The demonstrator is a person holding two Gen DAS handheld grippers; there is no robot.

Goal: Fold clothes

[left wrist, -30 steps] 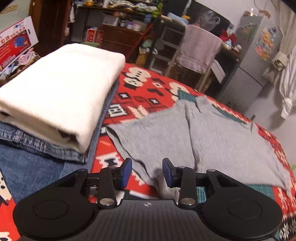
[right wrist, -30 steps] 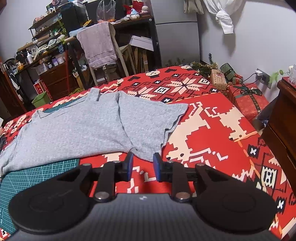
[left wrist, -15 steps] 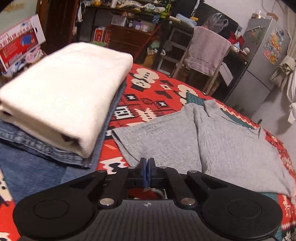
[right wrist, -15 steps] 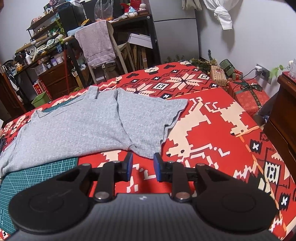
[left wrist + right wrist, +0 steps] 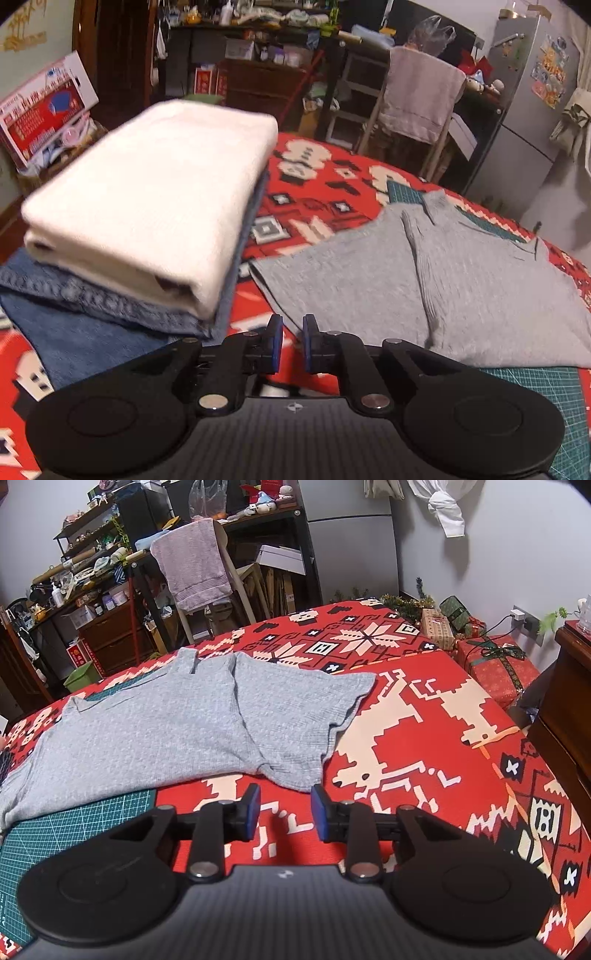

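Note:
A grey short-sleeved shirt (image 5: 424,280) lies spread flat on the red patterned blanket (image 5: 317,206), with a lengthwise crease down its middle. My left gripper (image 5: 292,343) sits at the near corner of the shirt's left sleeve. It is open only a narrow gap, and nothing is between its blue pads. In the right wrist view the grey shirt (image 5: 166,731) stretches off to the left. My right gripper (image 5: 285,812) is open wider just short of the right sleeve's hem, holding nothing.
A folded cream cloth (image 5: 155,199) rests on folded blue jeans (image 5: 92,310) left of the shirt. A green cutting mat (image 5: 74,823) lies under the shirt's near edge. Beyond the bed stand a chair with a draped towel (image 5: 195,565), wrapped gift boxes (image 5: 495,668) and a wooden cabinet (image 5: 565,701).
My left gripper went from wide open to shut, and now stands slightly open; it has shifted left along the sleeve edge. My right gripper has opened wider and stayed near the right sleeve.

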